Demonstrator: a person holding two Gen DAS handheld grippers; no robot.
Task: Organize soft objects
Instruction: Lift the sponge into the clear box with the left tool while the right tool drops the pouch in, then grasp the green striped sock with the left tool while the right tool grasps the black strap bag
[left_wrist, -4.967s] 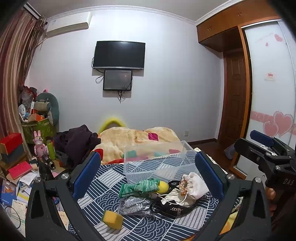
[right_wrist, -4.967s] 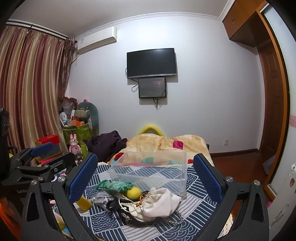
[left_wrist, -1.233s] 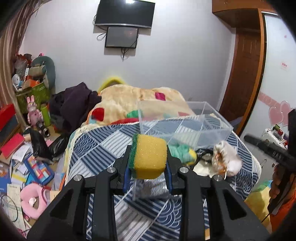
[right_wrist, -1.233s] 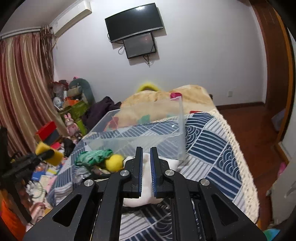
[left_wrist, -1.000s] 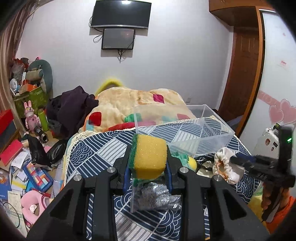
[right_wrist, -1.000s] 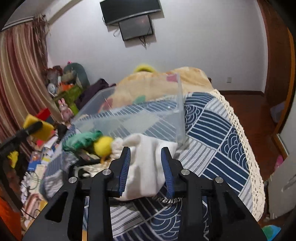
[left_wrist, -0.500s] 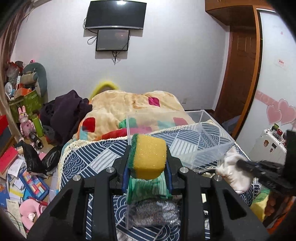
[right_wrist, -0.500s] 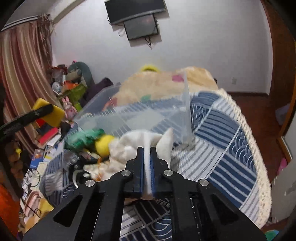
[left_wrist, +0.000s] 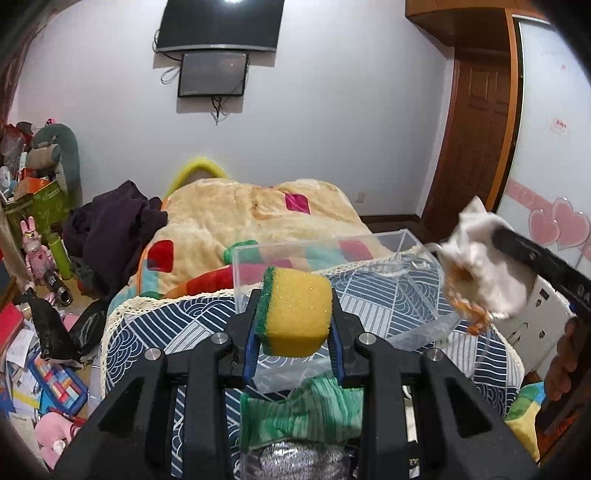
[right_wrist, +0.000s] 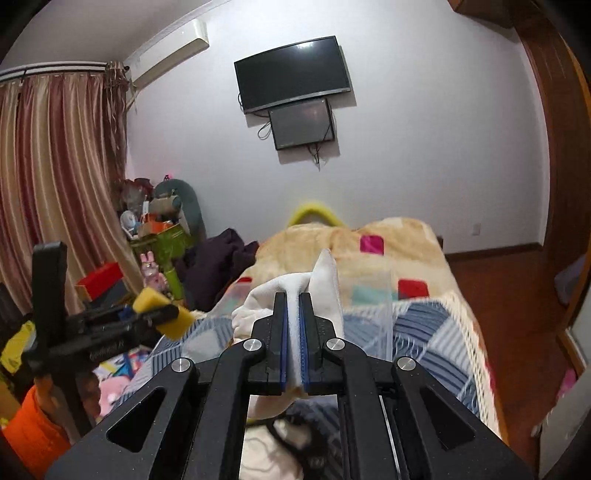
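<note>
My left gripper (left_wrist: 294, 314) is shut on a yellow sponge with a green edge (left_wrist: 295, 310) and holds it in the air just in front of a clear plastic bin (left_wrist: 369, 280) on the bed. My right gripper (right_wrist: 292, 332) is shut on a white cloth pouch (right_wrist: 295, 291), lifted above the bin's right end; the pouch also shows in the left wrist view (left_wrist: 484, 273), with orange cord hanging from it. The left gripper and sponge show at the left of the right wrist view (right_wrist: 162, 310).
A green cloth (left_wrist: 306, 410) and a silver mesh item (left_wrist: 303, 458) lie on the blue patterned bedcover (left_wrist: 177, 332) below the sponge. A beige blanket (left_wrist: 251, 214) and dark clothes (left_wrist: 114, 229) lie behind the bin. Clutter covers the floor on the left (left_wrist: 44, 369).
My right gripper has lifted the white pouch off the bed up over the bin's right end. My left gripper, still holding the sponge, has moved closer to the bin.
</note>
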